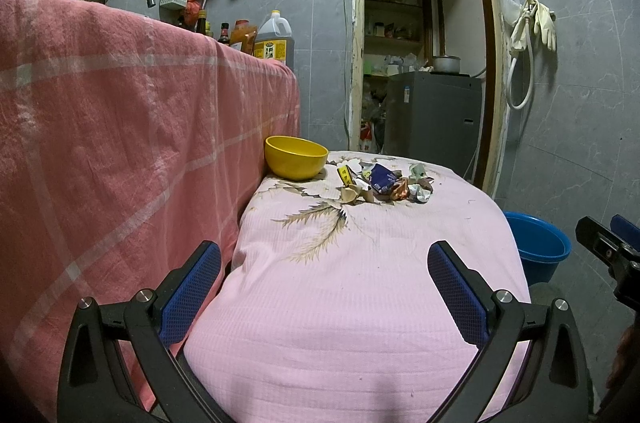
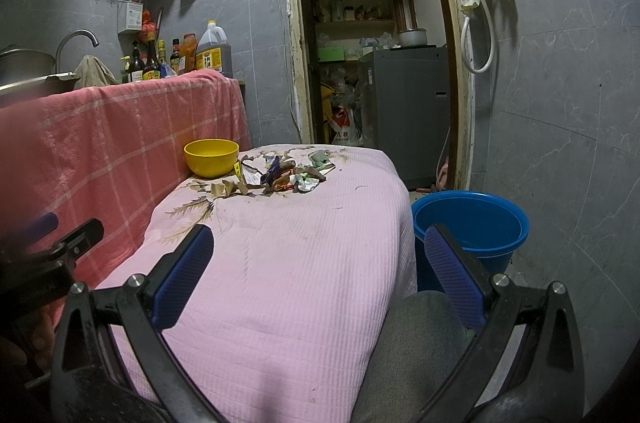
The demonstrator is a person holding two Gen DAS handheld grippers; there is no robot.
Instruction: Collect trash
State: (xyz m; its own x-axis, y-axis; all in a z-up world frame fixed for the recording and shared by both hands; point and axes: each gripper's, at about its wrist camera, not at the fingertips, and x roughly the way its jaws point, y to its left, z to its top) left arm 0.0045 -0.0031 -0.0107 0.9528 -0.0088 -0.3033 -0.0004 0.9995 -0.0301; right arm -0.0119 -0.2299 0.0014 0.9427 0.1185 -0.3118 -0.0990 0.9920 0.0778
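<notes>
Left gripper (image 1: 324,287) is held wide open, nothing gripped. Yellow bowl (image 1: 296,158) is parked at 11 o'clock, trash pile (image 1: 386,183) at 12 on the pink cloth (image 1: 340,303). Right gripper (image 2: 320,271) is spread open too, empty; blue bucket (image 2: 472,223) at 2.

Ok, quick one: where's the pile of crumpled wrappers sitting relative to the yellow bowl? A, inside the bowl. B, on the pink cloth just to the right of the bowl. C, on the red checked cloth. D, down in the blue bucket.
B: the pile of crumpled wrappers lies on the pink cloth just right of the yellow bowl, which looks empty.
</notes>
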